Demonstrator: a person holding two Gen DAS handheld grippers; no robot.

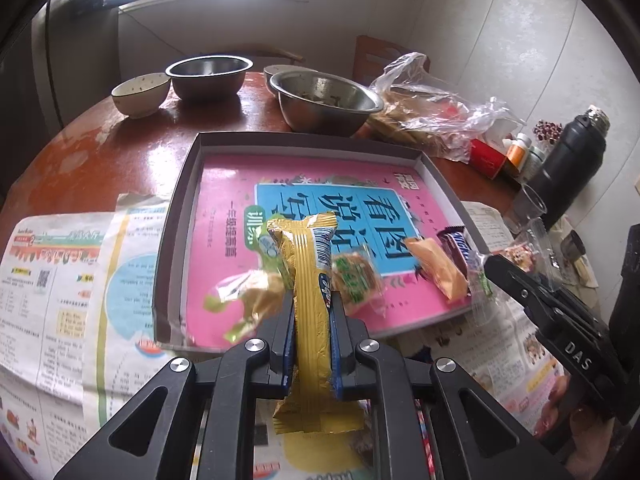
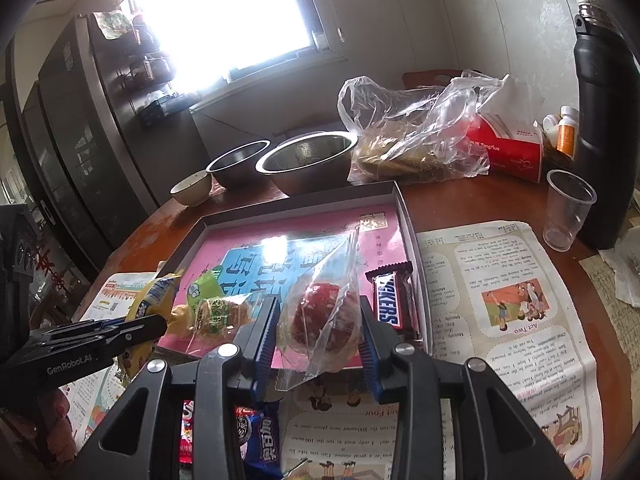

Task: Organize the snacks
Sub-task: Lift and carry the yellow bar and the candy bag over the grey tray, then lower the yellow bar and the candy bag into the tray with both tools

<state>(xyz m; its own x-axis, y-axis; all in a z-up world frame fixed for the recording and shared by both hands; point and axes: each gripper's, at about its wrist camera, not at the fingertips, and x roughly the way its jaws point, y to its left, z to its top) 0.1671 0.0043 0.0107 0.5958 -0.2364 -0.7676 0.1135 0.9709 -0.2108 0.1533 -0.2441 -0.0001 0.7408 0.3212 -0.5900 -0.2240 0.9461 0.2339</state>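
Left gripper (image 1: 313, 322) is clamped on a long gold-foil snack bar with a blue-and-white label (image 1: 310, 292). The bar sits between the two blue-padded fingers (image 1: 287, 336), gripped around mid-length, with both ends sticking out. Its long axis runs along the fingers: the far end points away over the near edge of the shallow grey cardboard tray lined with a pink-and-blue printed sheet (image 1: 182, 200), and the crimped near end hangs back toward the wrist above the newspaper (image 1: 68, 280).

Right gripper (image 2: 318, 332) is closed on a clear plastic bag holding a red round snack (image 2: 324, 316). The red lump sits between the fingers near their tips. The bag's pointed loose corner sticks up and away over the tray, and a loose flap hangs below the fingers. It hovers at the tray's near edge, just left of the brown Snickers bar (image 2: 390, 300).

The Snickers bar lies inside the tray along the right wall, long axis running near-far. Also in the tray, left wrist view: an orange wrapped snack (image 1: 438, 268), a clear-wrapped snack with a green label (image 1: 354, 280), and a gold-green wrapped sweet (image 1: 250, 296), all in the near half.

A blue Oreo pack (image 2: 260, 432) lies on the newspaper under the right gripper, outside the tray.

Far side of the round red-brown table (image 1: 100, 152): two steel bowls (image 1: 326, 100), a small ceramic bowl (image 1: 140, 94), a crumpled plastic bag (image 2: 416, 136). A black flask (image 2: 604, 128) and a clear plastic cup (image 2: 566, 208) stand right.
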